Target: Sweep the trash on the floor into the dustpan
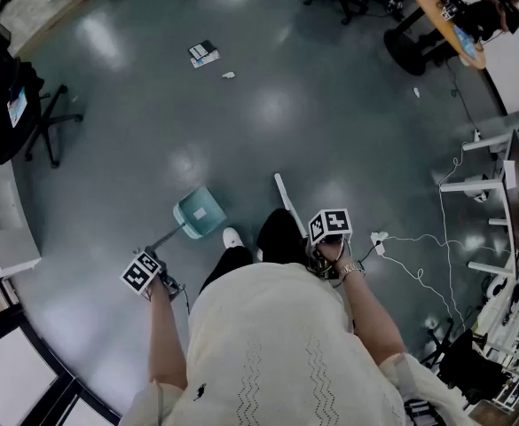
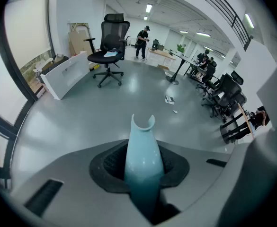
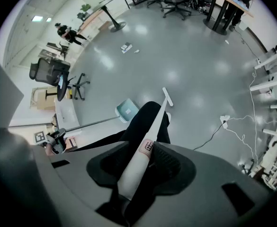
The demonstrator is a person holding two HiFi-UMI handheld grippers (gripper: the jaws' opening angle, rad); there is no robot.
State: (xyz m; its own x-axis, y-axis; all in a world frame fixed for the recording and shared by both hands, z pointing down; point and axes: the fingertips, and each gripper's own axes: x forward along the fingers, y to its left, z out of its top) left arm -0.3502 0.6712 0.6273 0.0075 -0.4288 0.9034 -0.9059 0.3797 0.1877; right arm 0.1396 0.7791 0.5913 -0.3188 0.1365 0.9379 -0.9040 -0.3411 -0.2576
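A teal dustpan [image 1: 199, 212] rests on the grey floor ahead of my feet, its long handle running back to my left gripper [image 1: 149, 275]. In the left gripper view that gripper [image 2: 143, 183] is shut on the pale teal dustpan handle [image 2: 142, 157]. My right gripper [image 1: 326, 238] is shut on the white broom handle [image 3: 140, 162]; the broom head [image 1: 284, 195] touches the floor right of the dustpan. Trash lies far ahead: a small booklet [image 1: 203, 53] and a white scrap [image 1: 229, 75]. The booklet [image 2: 169, 99] also shows in the left gripper view, and as trash [image 3: 126, 47] in the right one.
An office chair [image 1: 42, 118] and a white cabinet [image 1: 6, 216] stand at the left. White cables and a power strip [image 1: 380, 238] lie on the floor at my right, next to white table legs [image 1: 472, 185]. A round table [image 1: 441, 11] with a person is far right.
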